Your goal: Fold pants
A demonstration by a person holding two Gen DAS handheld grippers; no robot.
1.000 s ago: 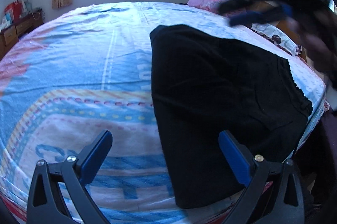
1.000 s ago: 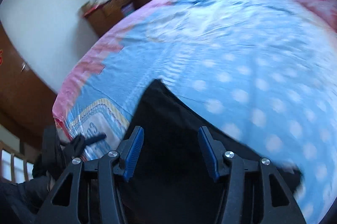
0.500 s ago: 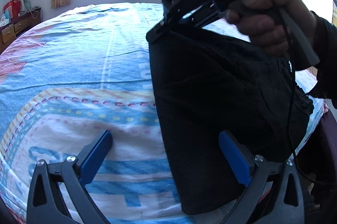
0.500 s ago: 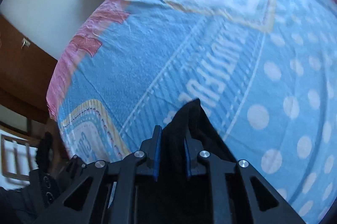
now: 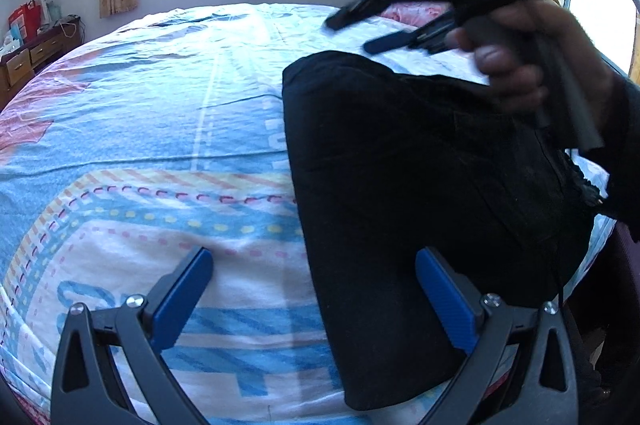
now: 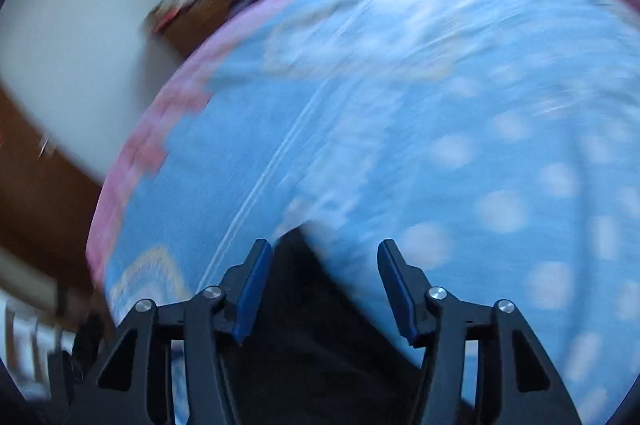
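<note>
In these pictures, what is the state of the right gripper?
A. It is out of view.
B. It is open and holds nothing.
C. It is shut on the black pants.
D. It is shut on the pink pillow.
B: in the right wrist view the right gripper stands open, with the black pants lying on the bed below it, ungrasped.

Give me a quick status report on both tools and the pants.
Left tool open, low over the bed. Right tool open, above pants' far edge. Black pants folded flat on the bed. Nothing in the way.
</note>
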